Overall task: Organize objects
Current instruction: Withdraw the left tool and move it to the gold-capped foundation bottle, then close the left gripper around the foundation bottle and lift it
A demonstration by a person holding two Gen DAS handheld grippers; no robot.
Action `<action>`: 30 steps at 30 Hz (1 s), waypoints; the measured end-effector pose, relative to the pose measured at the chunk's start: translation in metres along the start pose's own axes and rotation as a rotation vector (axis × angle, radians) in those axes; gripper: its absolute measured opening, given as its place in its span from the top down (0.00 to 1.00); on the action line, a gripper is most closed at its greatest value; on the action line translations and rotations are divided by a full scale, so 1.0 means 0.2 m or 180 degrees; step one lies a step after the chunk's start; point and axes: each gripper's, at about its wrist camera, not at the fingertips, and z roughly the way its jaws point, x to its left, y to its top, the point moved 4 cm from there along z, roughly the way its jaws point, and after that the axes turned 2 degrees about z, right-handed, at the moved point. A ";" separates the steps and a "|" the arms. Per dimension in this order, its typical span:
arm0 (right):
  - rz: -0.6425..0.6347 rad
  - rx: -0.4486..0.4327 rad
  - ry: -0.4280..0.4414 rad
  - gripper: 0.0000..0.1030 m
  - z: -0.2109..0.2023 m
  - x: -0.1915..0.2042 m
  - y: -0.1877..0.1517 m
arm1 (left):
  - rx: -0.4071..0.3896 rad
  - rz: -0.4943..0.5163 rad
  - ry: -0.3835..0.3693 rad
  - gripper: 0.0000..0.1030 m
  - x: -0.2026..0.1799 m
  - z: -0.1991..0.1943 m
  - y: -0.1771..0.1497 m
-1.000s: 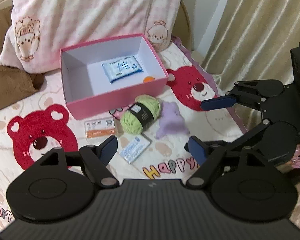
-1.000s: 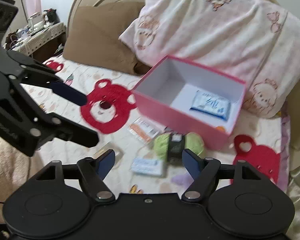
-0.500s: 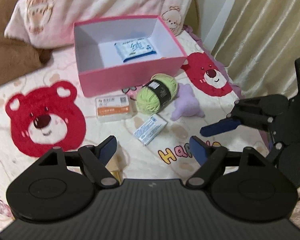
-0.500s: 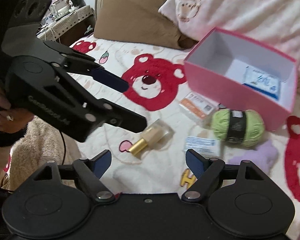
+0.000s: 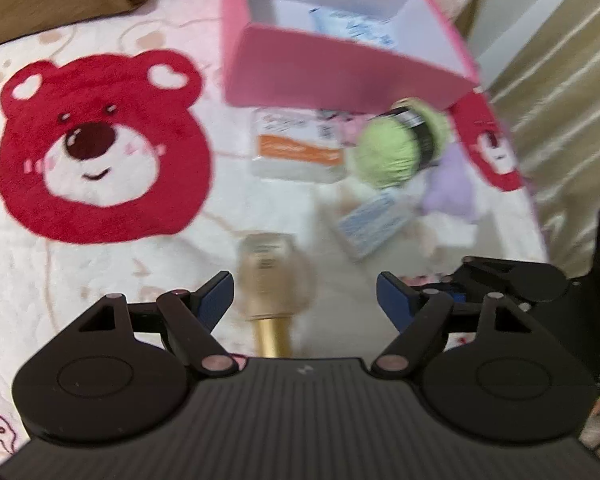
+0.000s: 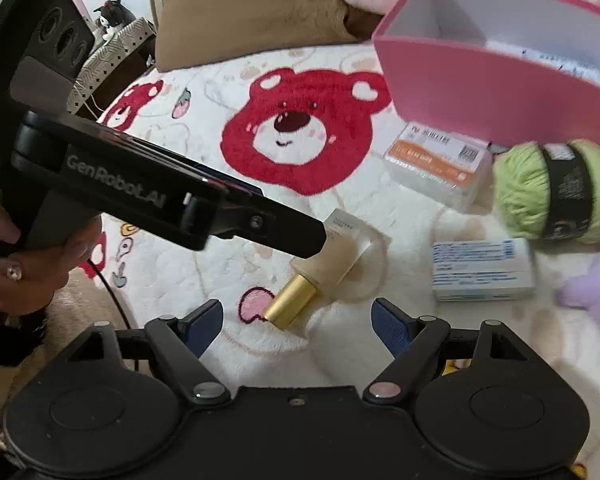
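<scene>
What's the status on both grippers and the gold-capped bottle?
Left gripper open, bottle lying between its jaws, not gripped. Right gripper open, empty, just short of the gold cap. Pink box holds one packet; nothing blocking.

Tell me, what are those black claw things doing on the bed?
A person is tidying small things on the bed into the pink box. Both grippers are open and empty. The left gripper hangs over the gold-capped bottle lying on the blanket, and the right gripper points at it too. The yarn, two small packs and a purple toy lie outside the box; one blue packet is inside.
</scene>
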 end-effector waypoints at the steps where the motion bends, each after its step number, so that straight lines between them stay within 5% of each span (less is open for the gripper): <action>1: -0.0036 -0.0003 -0.0030 0.18 0.03 0.00 0.00 | 0.0010 0.0011 0.0081 0.27 0.02 0.02 -0.01; 6: -0.0172 -0.0047 -0.0251 0.18 0.17 -0.01 0.00 | 0.0042 0.0031 0.0308 0.39 0.08 0.13 -0.04; 14: 0.0019 -0.0088 -0.0208 0.18 0.30 -0.05 -0.02 | 0.0114 -0.0144 0.0277 0.45 0.11 0.28 -0.10; 18: 0.0027 -0.0143 -0.0173 0.19 0.29 -0.05 -0.04 | -0.0014 -0.0280 0.0101 0.63 0.09 0.28 -0.10; 25: -0.0069 -0.0207 -0.0316 0.49 0.29 -0.04 -0.03 | -0.0166 -0.0431 -0.0023 0.63 0.06 0.30 -0.12; 30: -0.0063 -0.0231 -0.0545 0.51 0.29 -0.06 -0.05 | -0.0259 -0.0400 -0.0034 0.63 0.02 0.32 -0.12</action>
